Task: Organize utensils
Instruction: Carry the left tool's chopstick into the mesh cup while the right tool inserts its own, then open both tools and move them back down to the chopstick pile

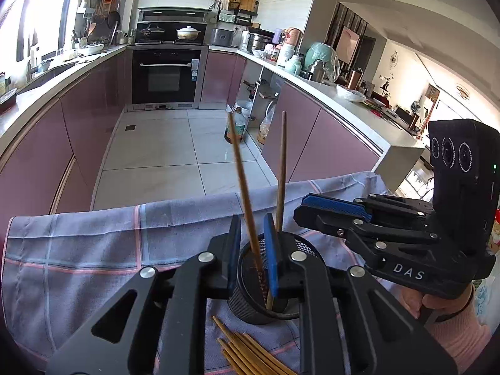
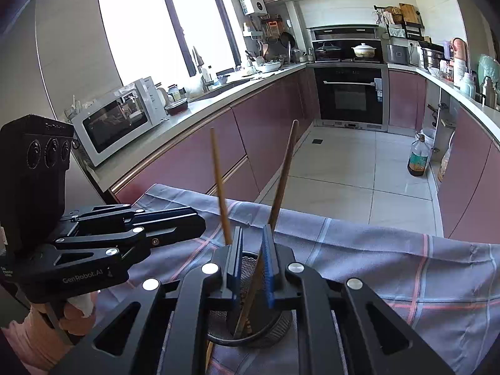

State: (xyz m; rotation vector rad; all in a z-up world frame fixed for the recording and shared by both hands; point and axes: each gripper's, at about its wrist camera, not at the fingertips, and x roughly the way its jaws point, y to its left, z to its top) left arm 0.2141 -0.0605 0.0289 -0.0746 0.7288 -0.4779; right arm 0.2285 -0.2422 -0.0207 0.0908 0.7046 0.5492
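Note:
A black mesh utensil cup [image 1: 250, 300] stands on a blue checked cloth [image 1: 93, 250]. Two wooden chopsticks stand in it: one [image 1: 243, 184] passes between the blue pads of my left gripper [image 1: 251, 243], the other [image 1: 282, 168] leans outside the right pad. The pads stand slightly apart around the stick. Several loose chopsticks [image 1: 247, 356] lie on the cloth in front of the cup. In the right wrist view my right gripper [image 2: 251, 250] hangs over the cup [image 2: 250, 328], one chopstick [image 2: 275, 206] running between its narrowly parted pads, the other [image 2: 220, 187] left of them.
The right gripper body [image 1: 406, 243] is at right in the left view; the left gripper body [image 2: 93, 243] is at left in the right view. Beyond the cloth's far edge lie a tiled floor [image 1: 175, 156], pink cabinets and an oil bottle [image 2: 417, 159].

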